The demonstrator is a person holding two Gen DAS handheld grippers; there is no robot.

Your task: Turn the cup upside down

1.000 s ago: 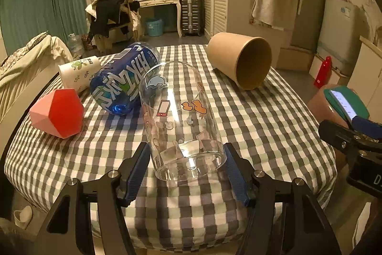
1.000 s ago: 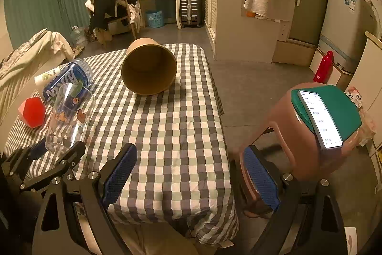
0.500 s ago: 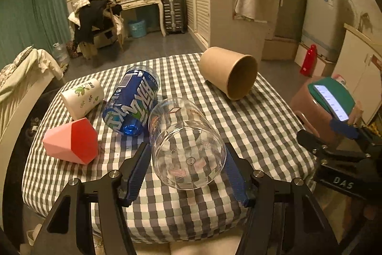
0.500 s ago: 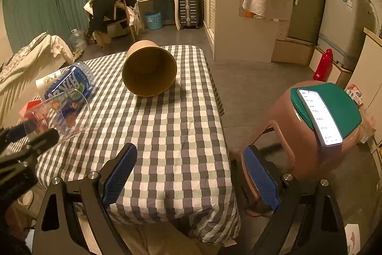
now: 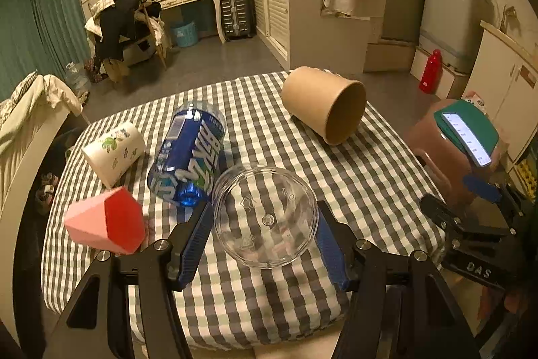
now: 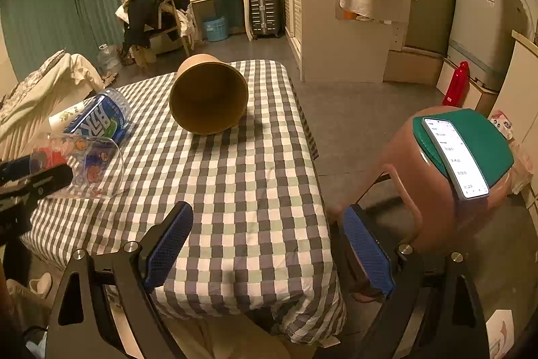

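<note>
My left gripper is shut on a clear plastic cup with cartoon prints. It holds the cup above the checked table, base toward the camera and mouth pointing down and away. In the right wrist view the cup is tilted, its mouth close to the cloth, with the left gripper's finger across it. My right gripper is open and empty over the table's near right corner.
A brown paper cup lies on its side at the back right. A blue bottle, a white floral cup and a red faceted block lie at the left. A stool with a phone stands to the right.
My left gripper has lifted the clear cup off the table and tipped it from lying on its side toward mouth-down. The right gripper has barely moved.
</note>
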